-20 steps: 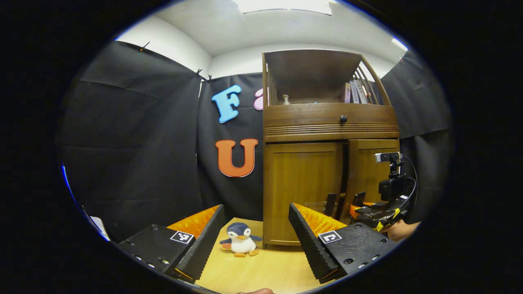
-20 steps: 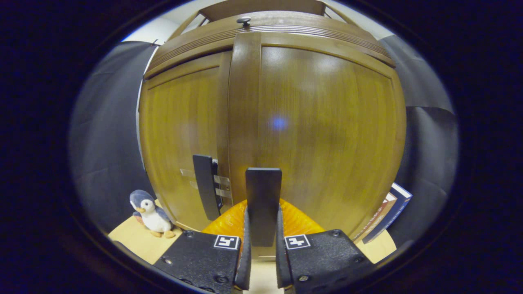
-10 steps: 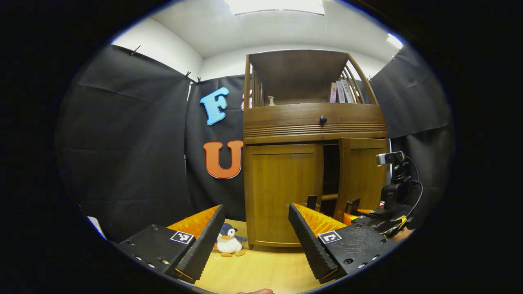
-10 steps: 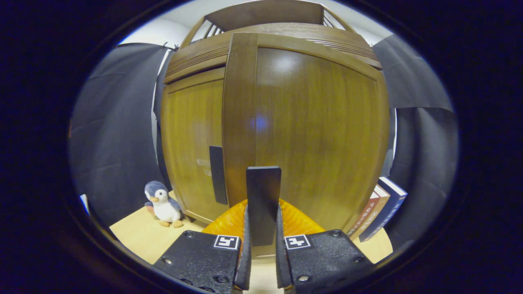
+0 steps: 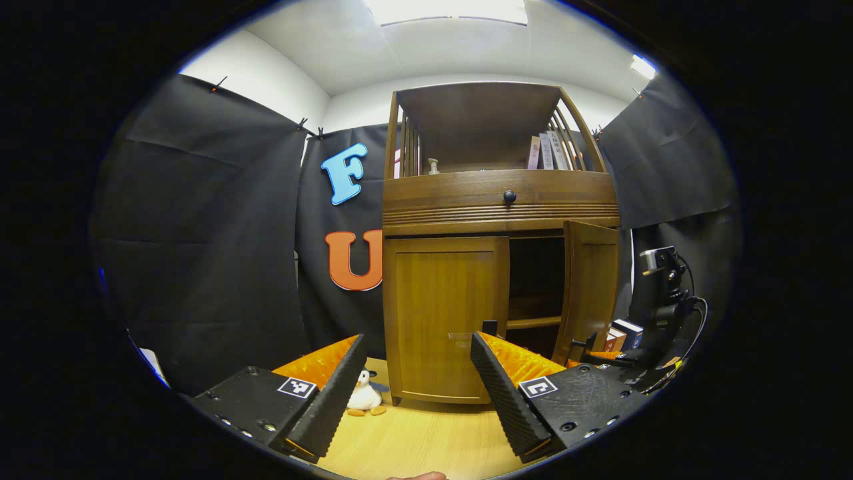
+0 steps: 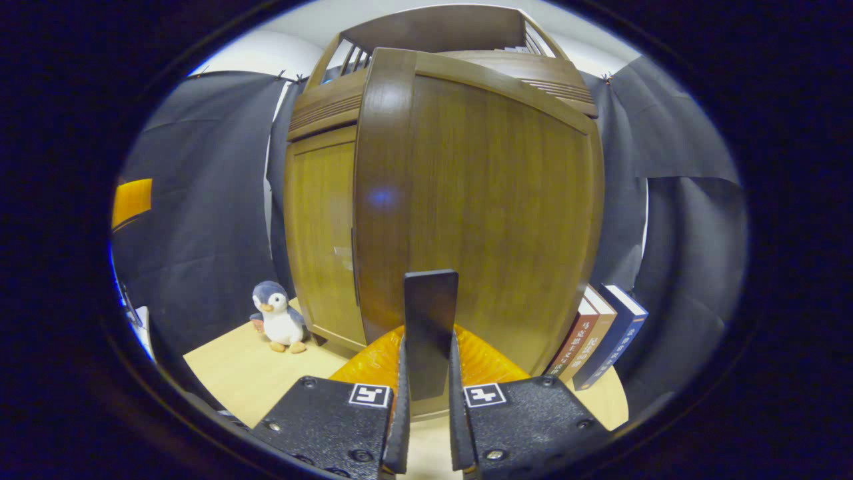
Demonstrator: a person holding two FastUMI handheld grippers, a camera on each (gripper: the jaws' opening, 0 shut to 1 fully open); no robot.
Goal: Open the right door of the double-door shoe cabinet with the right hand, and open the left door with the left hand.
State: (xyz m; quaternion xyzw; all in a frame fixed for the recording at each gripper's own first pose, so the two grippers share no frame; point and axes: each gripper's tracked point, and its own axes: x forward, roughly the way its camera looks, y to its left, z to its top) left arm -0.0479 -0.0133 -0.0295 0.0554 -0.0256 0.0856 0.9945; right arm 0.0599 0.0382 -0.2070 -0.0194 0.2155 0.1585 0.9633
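Shoe cabinet (image 5: 500,220) upright on the pale wooden floor against the black cloth wall, right door (image 5: 590,283) swung out on its hinges with dark shelves showing behind, left door (image 5: 445,313) flush and closed. Right gripper (image 6: 426,373) clamped on the right door's black handle (image 6: 430,327), both fingers pressing its sides; left gripper (image 5: 416,373) spread wide, empty, well short of the left door. Books (image 6: 603,340) leaning beside the cabinet's right side, small penguin toy (image 6: 278,323) on the floor at its left.
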